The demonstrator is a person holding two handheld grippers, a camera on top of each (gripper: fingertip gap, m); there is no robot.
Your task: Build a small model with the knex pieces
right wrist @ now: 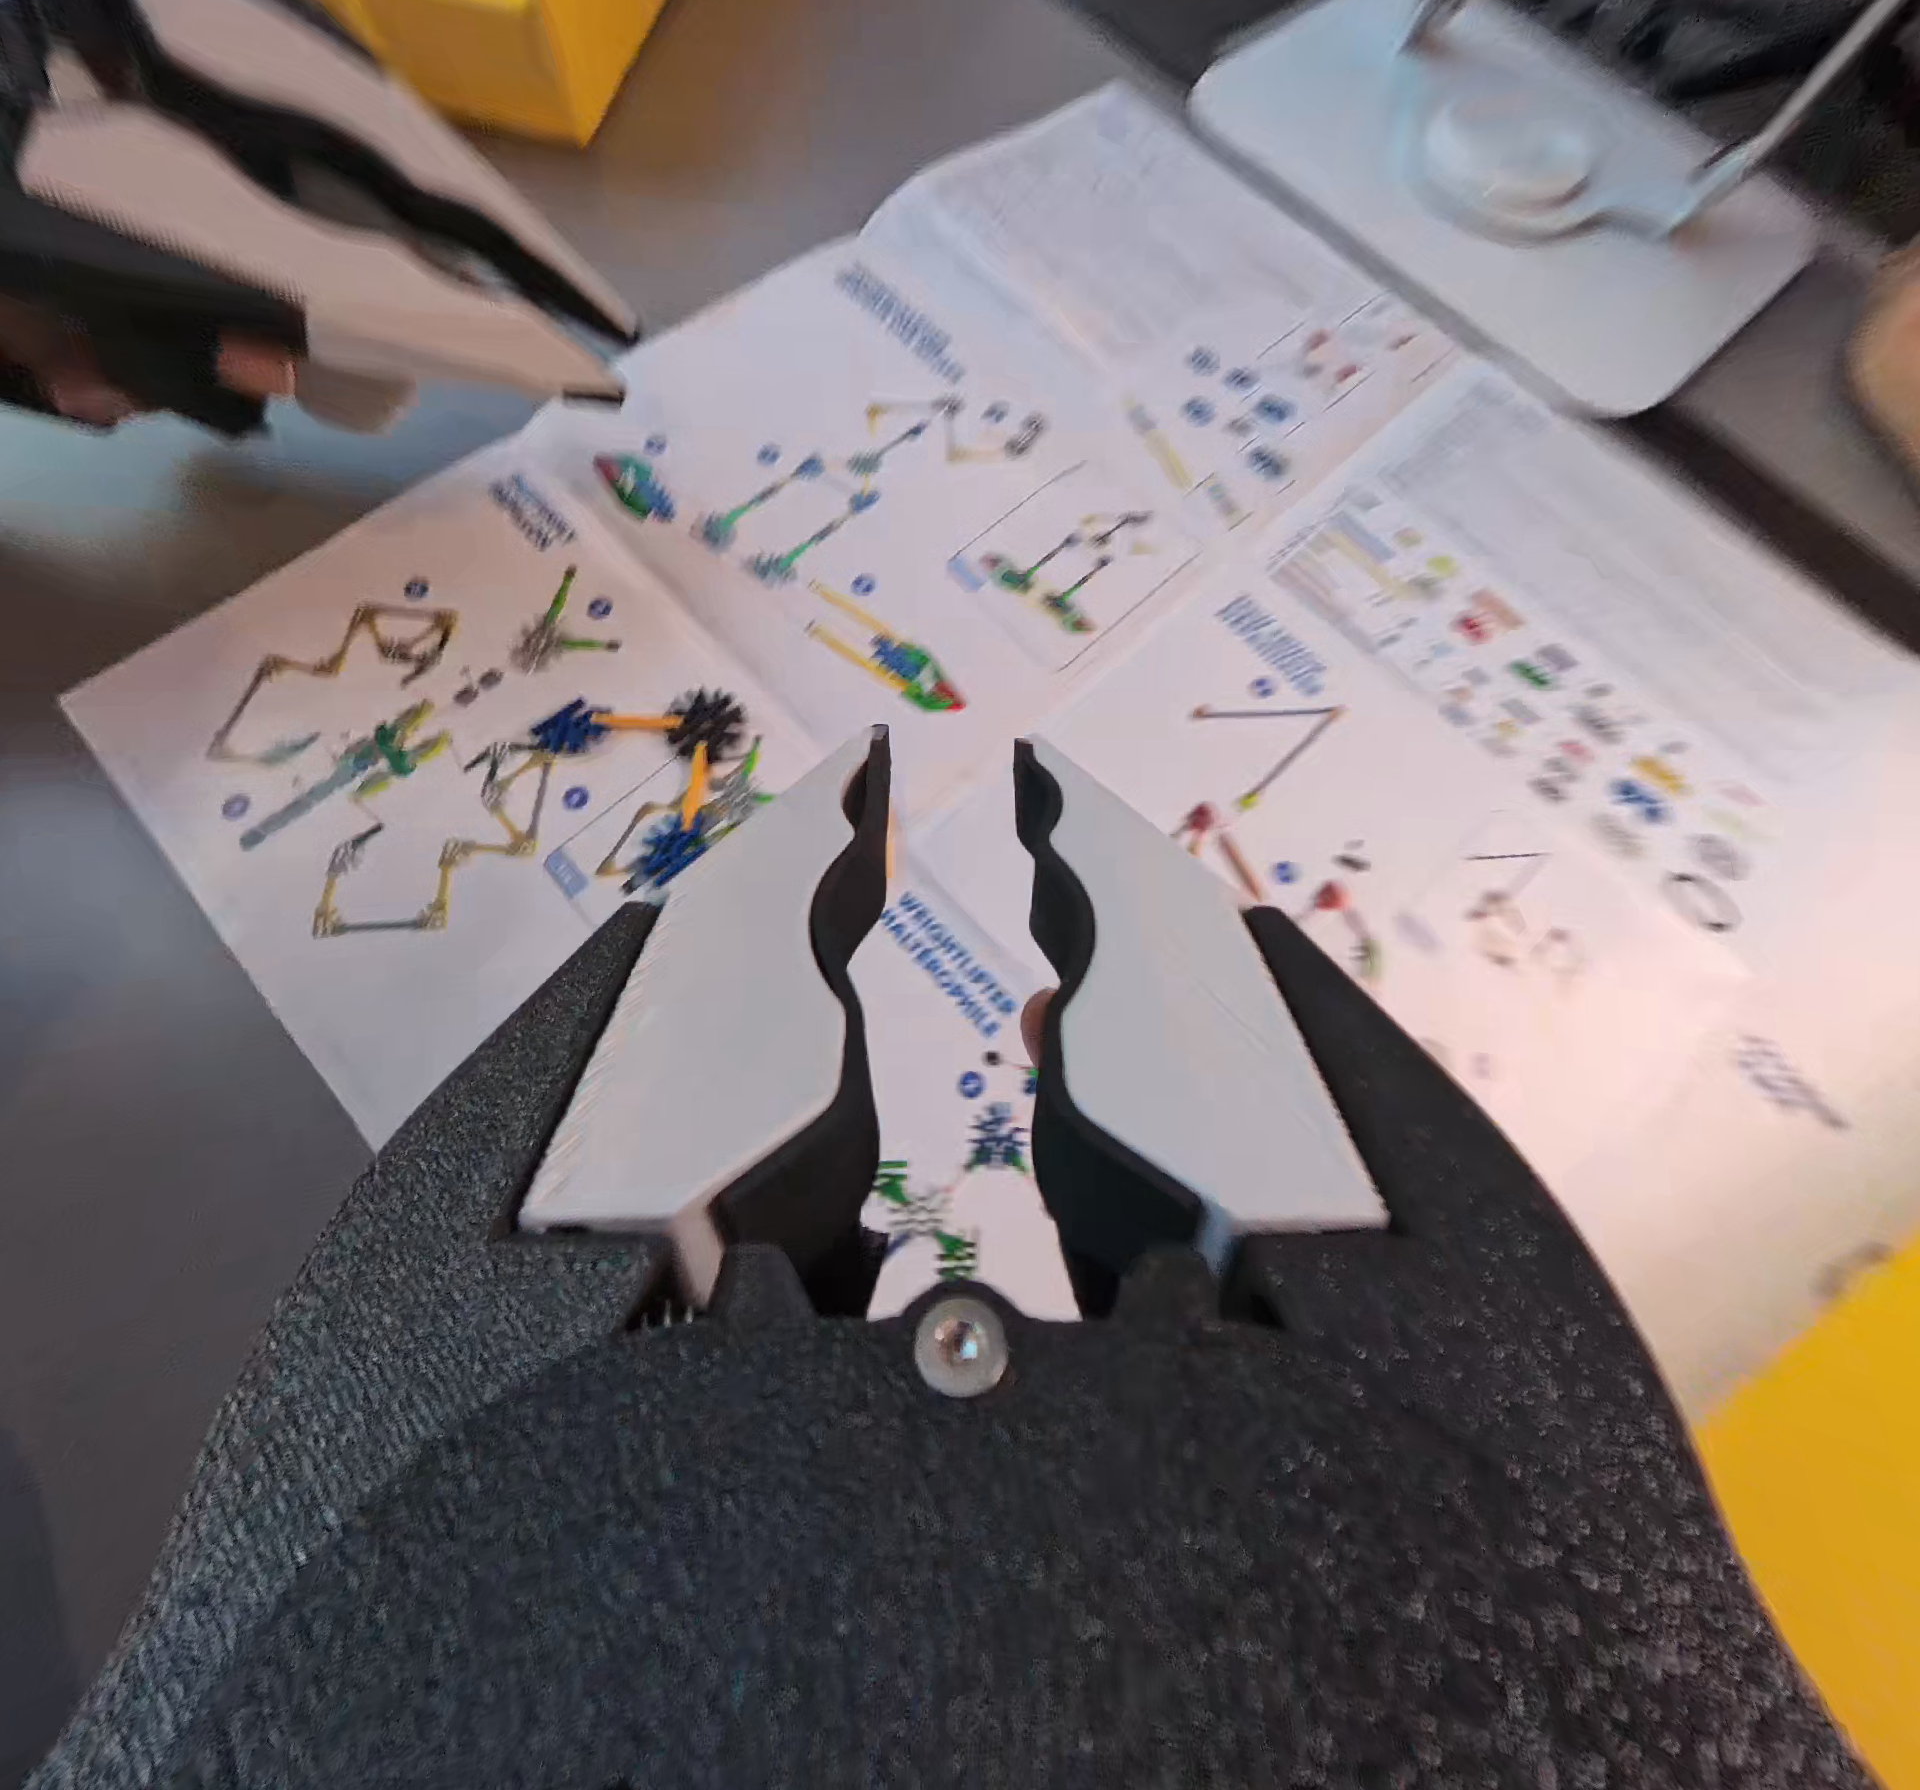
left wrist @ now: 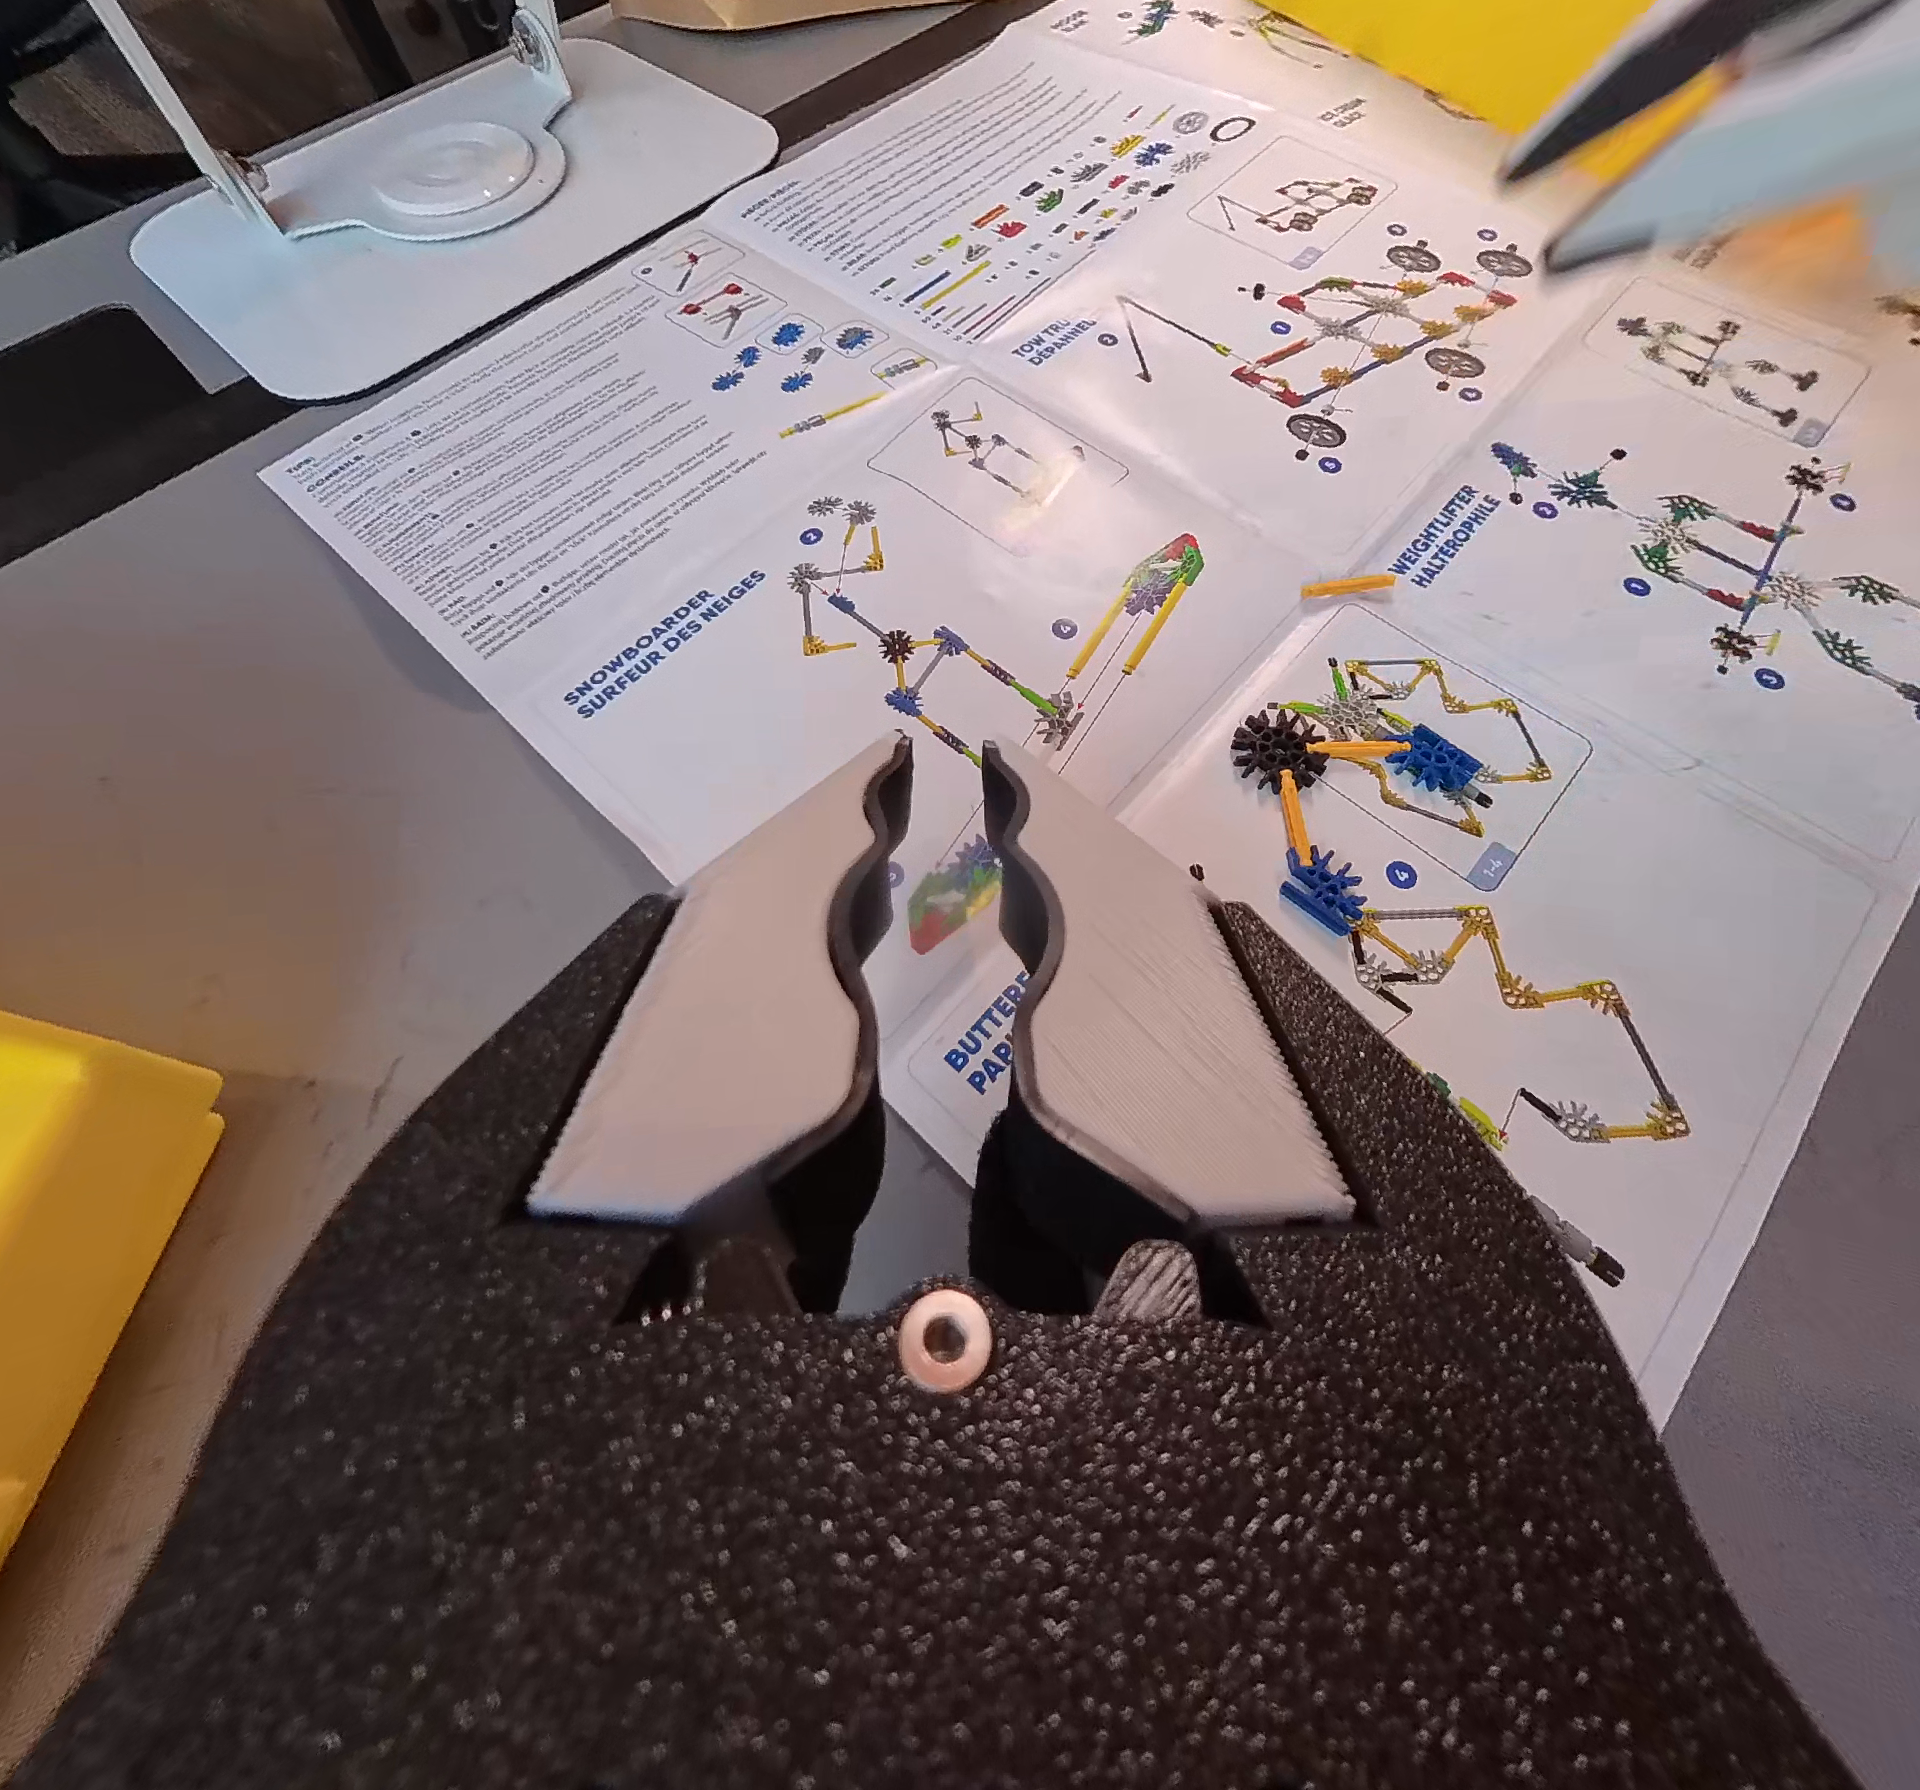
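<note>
Fingers of the left gripper (left wrist: 945,753) and right gripper (right wrist: 951,748) stand slightly spread, holding nothing, above an unfolded instruction sheet (left wrist: 1039,493). A small rod-and-connector build (left wrist: 1340,764) and 1 loose yellow rod (left wrist: 1348,585) lie on it, on the grey worktop (left wrist: 260,805).

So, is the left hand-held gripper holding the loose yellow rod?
No, the loose yellow rod lies on the instruction sheet, apart from the open, empty left hand-held gripper.

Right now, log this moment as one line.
left gripper: open, empty, above instruction sheet | right gripper: open, empty, above sheet | rod-and-connector assembly: on sheet, untouched | loose yellow rod: on sheet
</note>
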